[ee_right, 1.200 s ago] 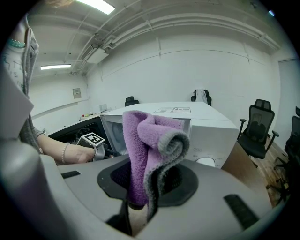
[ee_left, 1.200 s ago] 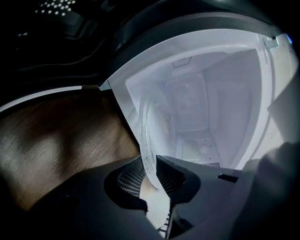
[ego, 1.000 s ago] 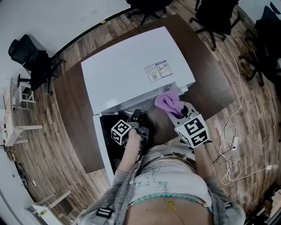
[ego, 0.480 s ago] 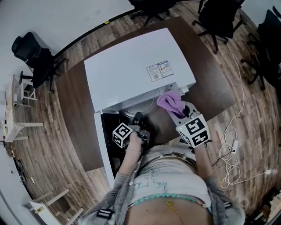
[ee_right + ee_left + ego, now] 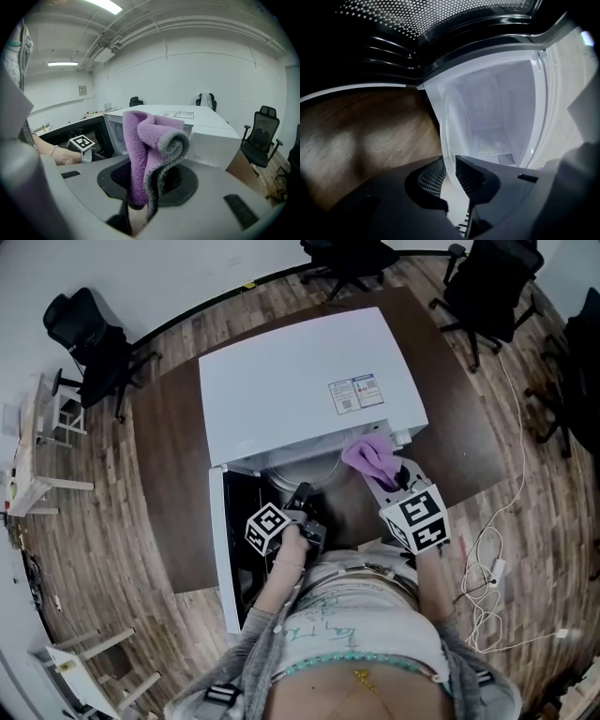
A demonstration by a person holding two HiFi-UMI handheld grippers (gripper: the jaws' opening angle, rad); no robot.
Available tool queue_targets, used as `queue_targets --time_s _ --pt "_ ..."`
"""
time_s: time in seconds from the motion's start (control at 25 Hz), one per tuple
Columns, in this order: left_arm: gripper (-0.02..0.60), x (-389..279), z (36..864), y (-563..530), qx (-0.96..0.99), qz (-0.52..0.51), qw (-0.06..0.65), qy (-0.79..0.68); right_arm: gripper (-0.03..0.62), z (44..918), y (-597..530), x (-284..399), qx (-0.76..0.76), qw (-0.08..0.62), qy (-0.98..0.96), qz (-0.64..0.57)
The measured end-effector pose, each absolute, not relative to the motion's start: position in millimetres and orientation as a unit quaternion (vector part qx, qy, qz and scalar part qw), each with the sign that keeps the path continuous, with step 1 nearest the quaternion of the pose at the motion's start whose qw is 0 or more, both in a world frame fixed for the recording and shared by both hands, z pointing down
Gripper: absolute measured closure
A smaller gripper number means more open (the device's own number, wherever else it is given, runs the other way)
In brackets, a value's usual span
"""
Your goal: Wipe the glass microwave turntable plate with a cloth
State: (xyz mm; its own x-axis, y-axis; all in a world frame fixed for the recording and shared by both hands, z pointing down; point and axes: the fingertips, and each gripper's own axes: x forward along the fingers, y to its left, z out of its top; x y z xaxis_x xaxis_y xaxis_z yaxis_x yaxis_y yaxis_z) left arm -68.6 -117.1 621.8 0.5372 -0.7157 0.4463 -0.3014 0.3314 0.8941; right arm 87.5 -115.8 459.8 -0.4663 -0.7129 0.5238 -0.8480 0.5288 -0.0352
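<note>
The clear glass turntable plate (image 5: 457, 126) stands on edge at the mouth of the white microwave (image 5: 300, 390). My left gripper (image 5: 449, 171) has its jaws closing, pads pressed on the plate's lower rim. In the head view that left gripper (image 5: 302, 491) reaches toward the open cavity, where the plate (image 5: 314, 474) shows as a pale arc. My right gripper (image 5: 143, 187) is shut on a folded purple cloth (image 5: 150, 150) that sticks up from its jaws. Seen from the head, the right gripper (image 5: 392, 479) and the cloth (image 5: 368, 456) hover at the microwave's front right corner, apart from the plate.
The microwave door (image 5: 230, 549) hangs open at the left, next to my left hand. The microwave sits on a brown table (image 5: 169, 484). Black office chairs (image 5: 94, 343) stand around on the wood floor. A white cable (image 5: 487, 559) lies on the floor to the right.
My left gripper has drawn the plate a little out of the cavity toward the person. The right gripper and cloth have stayed put. The head view has shifted slightly.
</note>
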Motion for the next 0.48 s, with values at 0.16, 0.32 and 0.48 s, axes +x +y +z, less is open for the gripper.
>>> queue_targets --time_s 0.16,0.32,0.48 --pt "0.510 -64.2 625.4 -107.2 0.557 -0.153 0.679 -0.453 0.479 459.9 -117.2 85.6 0.452 0.231 -0.850 0.143" --pt "0.509 -58.8 624.2 -100.9 0.558 -0.154 0.682 -0.447 0.479 461.0 -118.9 83.4 0.443 0.236 -0.853 0.143" --pt "0.511 -59.4 624.2 -99.4 0.561 -0.157 0.678 -0.449 0.480 461.5 -121.3 82.5 0.436 0.239 -0.856 0.140"
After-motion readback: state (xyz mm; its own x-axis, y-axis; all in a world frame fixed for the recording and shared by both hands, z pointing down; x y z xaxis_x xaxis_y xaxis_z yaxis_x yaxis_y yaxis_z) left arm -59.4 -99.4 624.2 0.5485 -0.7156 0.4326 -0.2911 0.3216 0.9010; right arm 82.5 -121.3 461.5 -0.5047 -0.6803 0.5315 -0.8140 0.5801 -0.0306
